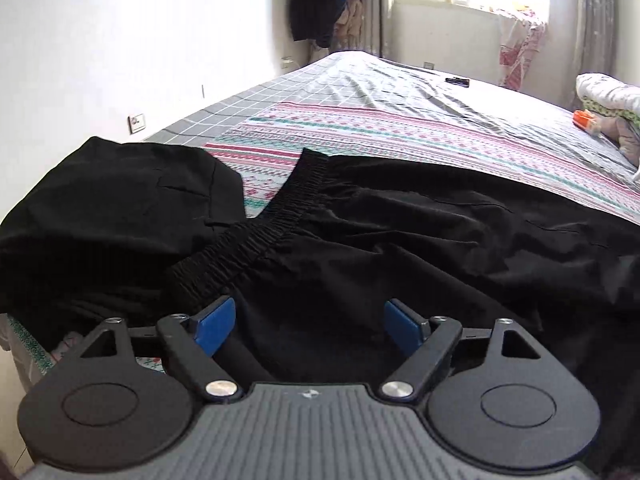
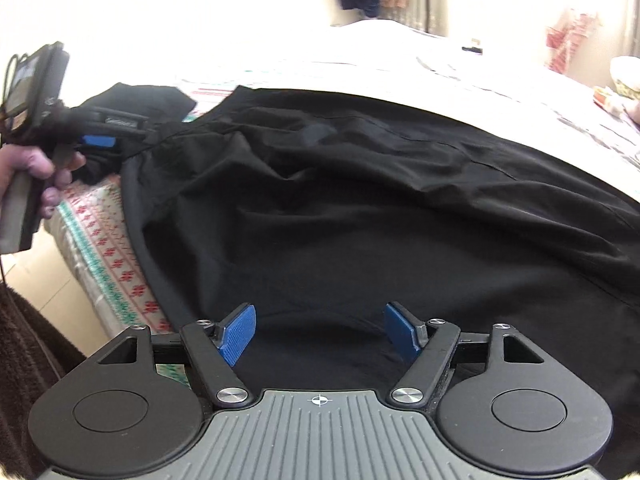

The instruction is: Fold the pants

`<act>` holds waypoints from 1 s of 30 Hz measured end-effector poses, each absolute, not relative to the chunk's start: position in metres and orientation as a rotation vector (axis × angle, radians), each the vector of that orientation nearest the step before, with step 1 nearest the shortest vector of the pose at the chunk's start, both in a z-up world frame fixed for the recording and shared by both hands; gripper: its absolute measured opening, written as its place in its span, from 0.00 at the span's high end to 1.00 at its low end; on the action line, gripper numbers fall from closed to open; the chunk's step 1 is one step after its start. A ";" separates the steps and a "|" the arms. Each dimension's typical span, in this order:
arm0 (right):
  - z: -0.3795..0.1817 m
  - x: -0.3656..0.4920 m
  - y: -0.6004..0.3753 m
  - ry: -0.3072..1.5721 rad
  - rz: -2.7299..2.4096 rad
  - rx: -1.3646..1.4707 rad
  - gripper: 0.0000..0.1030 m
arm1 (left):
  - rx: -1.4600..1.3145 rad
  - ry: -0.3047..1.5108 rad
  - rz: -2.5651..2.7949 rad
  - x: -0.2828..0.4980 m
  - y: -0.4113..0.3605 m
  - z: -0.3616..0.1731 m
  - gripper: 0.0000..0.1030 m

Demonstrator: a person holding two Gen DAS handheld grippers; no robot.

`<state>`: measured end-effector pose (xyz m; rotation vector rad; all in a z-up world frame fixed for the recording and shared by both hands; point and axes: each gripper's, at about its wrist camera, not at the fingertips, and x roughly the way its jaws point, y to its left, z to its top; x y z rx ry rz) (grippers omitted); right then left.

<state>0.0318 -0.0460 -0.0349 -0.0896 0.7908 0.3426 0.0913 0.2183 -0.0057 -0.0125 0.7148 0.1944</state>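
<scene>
Black pants [image 1: 440,240] lie spread across the near edge of the bed, their elastic waistband [image 1: 256,236] running diagonally at centre left. My left gripper [image 1: 308,320] hovers just above the cloth below the waistband, jaws wide apart, nothing between the blue pads. In the right wrist view the pants [image 2: 360,200] fill the middle, and my right gripper [image 2: 320,328] stands open over them with nothing between its pads. In that same view the left gripper [image 2: 100,140] shows at the upper left, held by a hand [image 2: 28,168].
A second heap of black cloth [image 1: 120,200] lies left of the waistband. The bed [image 1: 400,128] has a striped patterned cover over a grey checked sheet. A small dark object [image 1: 457,80], an orange item [image 1: 584,120] and a rolled quilt [image 1: 612,96] lie farther back. A white wall [image 1: 120,40] borders the left.
</scene>
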 end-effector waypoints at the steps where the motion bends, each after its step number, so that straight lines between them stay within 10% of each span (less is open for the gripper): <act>1: -0.035 0.032 -0.058 0.791 0.307 -0.080 0.26 | 0.005 0.707 0.165 0.089 0.209 -0.005 0.01; 30: -0.093 -0.011 -0.402 0.873 -0.517 0.302 0.16 | 0.264 0.690 -0.765 0.011 -0.027 -0.077 0.00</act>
